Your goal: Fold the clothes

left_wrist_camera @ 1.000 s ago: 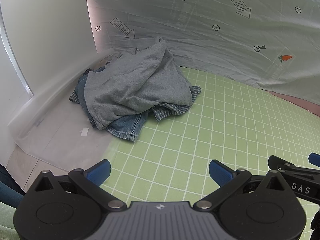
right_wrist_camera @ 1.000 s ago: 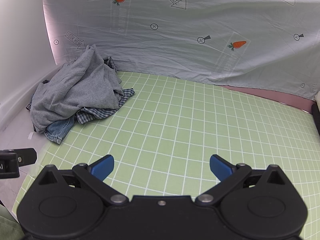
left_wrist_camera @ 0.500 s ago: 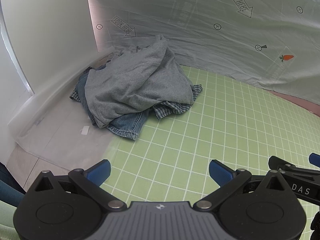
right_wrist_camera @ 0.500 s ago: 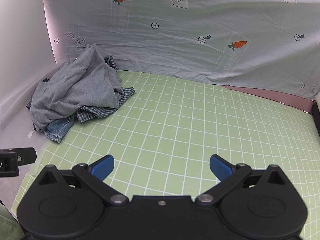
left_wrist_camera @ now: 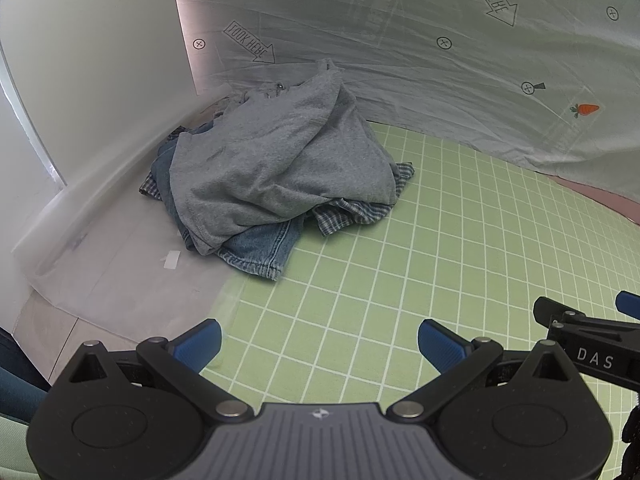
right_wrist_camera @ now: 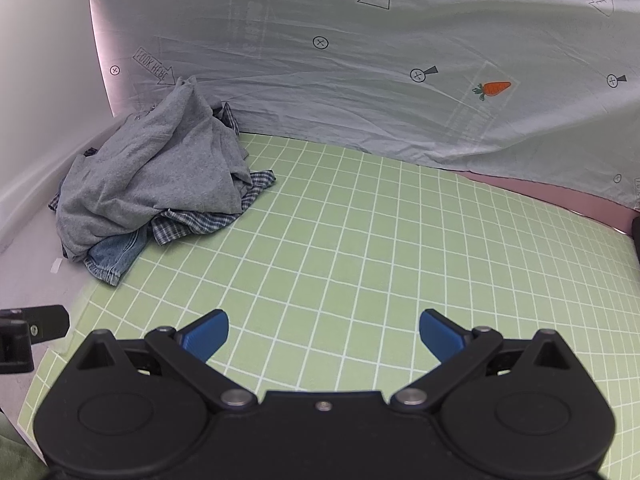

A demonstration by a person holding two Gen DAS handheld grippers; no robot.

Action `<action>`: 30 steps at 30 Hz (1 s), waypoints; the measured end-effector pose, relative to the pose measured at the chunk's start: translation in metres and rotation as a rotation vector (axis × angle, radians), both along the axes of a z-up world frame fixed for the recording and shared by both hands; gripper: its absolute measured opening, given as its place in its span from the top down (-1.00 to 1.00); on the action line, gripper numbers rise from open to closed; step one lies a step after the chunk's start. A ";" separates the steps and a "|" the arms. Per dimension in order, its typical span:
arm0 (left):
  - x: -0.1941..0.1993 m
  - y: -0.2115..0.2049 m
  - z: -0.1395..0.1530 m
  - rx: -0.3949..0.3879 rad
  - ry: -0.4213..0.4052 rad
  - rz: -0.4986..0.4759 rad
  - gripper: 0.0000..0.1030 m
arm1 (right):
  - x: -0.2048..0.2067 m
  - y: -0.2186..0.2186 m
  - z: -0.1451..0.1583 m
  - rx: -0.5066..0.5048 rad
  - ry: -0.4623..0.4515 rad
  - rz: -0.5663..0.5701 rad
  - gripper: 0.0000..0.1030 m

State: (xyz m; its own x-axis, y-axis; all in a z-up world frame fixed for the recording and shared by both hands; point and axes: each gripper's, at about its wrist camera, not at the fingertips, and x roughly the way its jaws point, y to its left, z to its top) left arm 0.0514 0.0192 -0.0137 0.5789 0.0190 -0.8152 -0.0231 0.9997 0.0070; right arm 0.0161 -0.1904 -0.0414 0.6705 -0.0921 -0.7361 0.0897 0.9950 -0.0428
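A heap of clothes lies at the far left corner of the green grid mat [left_wrist_camera: 400, 272]. A grey T-shirt [left_wrist_camera: 276, 156] lies on top, over blue jeans [left_wrist_camera: 260, 248] and a blue checked shirt [left_wrist_camera: 352, 212]. The heap also shows in the right wrist view, with the grey T-shirt [right_wrist_camera: 160, 172], jeans [right_wrist_camera: 116, 256] and checked shirt [right_wrist_camera: 200, 220]. My left gripper [left_wrist_camera: 320, 344] is open and empty, well short of the heap. My right gripper [right_wrist_camera: 324, 336] is open and empty above the mat [right_wrist_camera: 380, 260], to the right of the heap.
A pale sheet with carrots and arrows [left_wrist_camera: 440, 60] hangs behind the mat. A white wall [left_wrist_camera: 80, 60] and a clear plastic sheet [left_wrist_camera: 100, 264] lie to the left. The right gripper's edge [left_wrist_camera: 592, 340] shows at the right of the left wrist view.
Both grippers have crept slightly towards the heap; the clothes look a little nearer. Both stay open and empty.
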 end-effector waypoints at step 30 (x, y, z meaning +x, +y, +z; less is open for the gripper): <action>0.214 0.131 -0.090 -0.096 0.158 0.254 -0.91 | 0.319 0.095 -0.070 0.235 0.031 0.190 -0.48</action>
State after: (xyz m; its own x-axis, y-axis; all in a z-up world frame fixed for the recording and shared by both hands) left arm 0.2655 0.1499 -0.1038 0.4318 0.0657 -0.8996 -0.2788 0.9582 -0.0639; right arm 0.3347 -0.0959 -0.1111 0.6363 0.2083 -0.7428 -0.0971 0.9768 0.1907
